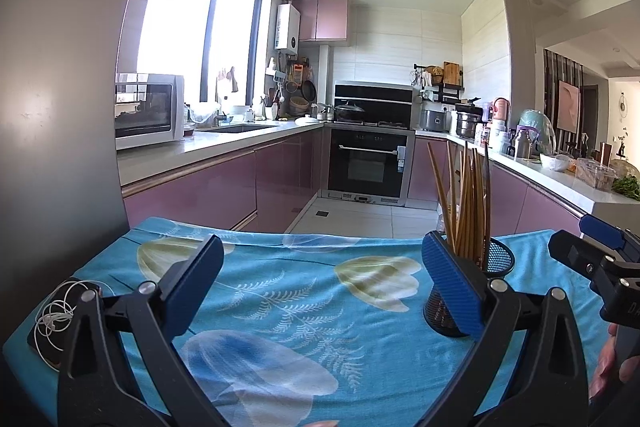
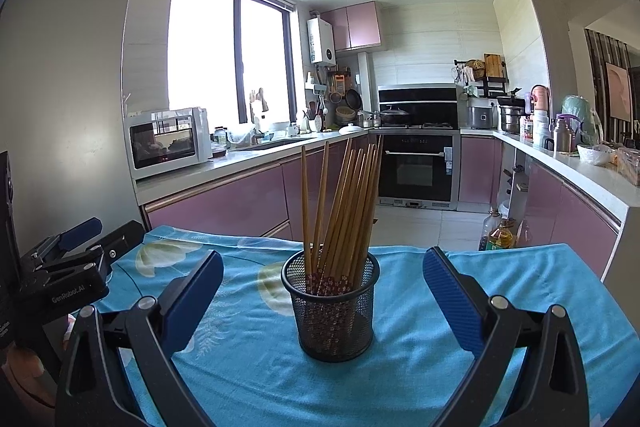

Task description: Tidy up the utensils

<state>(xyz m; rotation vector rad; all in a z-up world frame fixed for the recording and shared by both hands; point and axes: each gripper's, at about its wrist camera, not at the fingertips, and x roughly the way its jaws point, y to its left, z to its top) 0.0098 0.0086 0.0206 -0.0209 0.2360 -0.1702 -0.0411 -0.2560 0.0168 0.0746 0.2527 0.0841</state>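
A black mesh cup (image 2: 331, 311) stands upright on the blue floral cloth (image 2: 420, 367), holding several wooden chopsticks (image 2: 348, 203) that lean to the right. My right gripper (image 2: 323, 295) is open, its blue pads on either side of the cup without touching it. In the left wrist view the same cup (image 1: 496, 263) with its chopsticks (image 1: 466, 203) sits partly behind the right finger (image 1: 452, 291). My left gripper (image 1: 320, 287) is open over bare cloth (image 1: 288, 307), holding nothing. The right gripper (image 1: 592, 259) shows at the far right edge there.
A phone with white earphone cable (image 1: 56, 315) lies at the cloth's left edge. Beyond the table's far edge are the kitchen floor (image 1: 352, 215), pink cabinets, an oven (image 1: 368, 163) and cluttered counters (image 1: 560, 167). Oil bottles (image 2: 498, 231) stand on the floor at right. A grey fridge wall (image 1: 52, 107) rises at left.
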